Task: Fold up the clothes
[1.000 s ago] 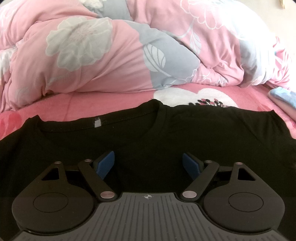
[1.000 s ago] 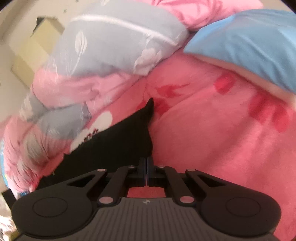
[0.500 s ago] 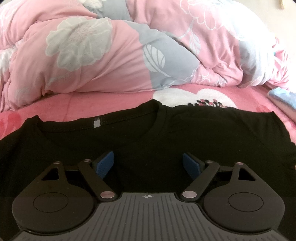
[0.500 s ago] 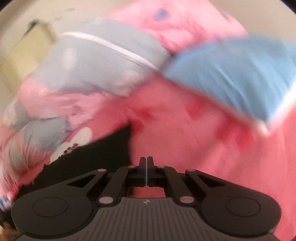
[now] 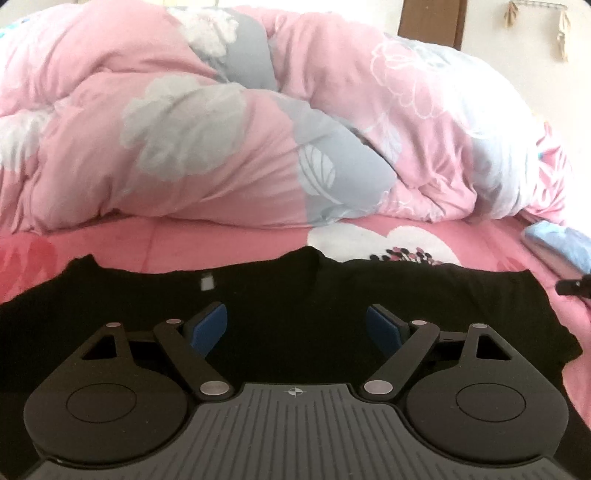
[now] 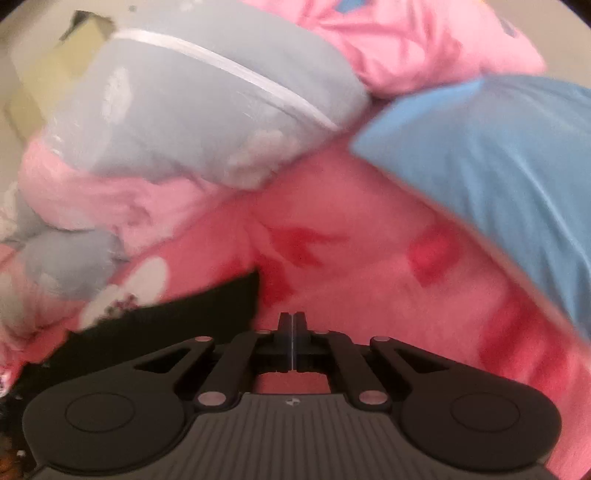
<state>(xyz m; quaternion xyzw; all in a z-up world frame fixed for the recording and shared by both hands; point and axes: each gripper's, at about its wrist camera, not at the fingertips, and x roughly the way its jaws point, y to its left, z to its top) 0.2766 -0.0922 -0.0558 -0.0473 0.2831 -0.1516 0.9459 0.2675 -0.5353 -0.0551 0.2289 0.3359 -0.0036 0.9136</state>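
A black T-shirt (image 5: 295, 291) lies flat on the pink bed sheet (image 5: 147, 240), its collar and a small white tag (image 5: 206, 282) facing the far side. My left gripper (image 5: 295, 326) hovers over the shirt's chest, open, with blue pads (image 5: 208, 325) wide apart and nothing between them. In the right wrist view, my right gripper (image 6: 291, 325) is shut with nothing visible in it, above bare pink sheet. The shirt's sleeve edge (image 6: 207, 310) lies just to its left. The right gripper's tip (image 5: 574, 284) shows at the right edge of the left wrist view, beside the sleeve.
A bunched pink and grey floral duvet (image 5: 240, 140) fills the far side of the bed. A blue pillow (image 6: 498, 177) lies to the right, its corner (image 5: 561, 243) also visible in the left wrist view. A wall and a dark door frame (image 5: 430, 20) stand behind.
My right gripper has swung right, off the sleeve tip that stood at its fingertips, and stayed shut. Its tip now shows in the left wrist view. The left gripper barely shifted.
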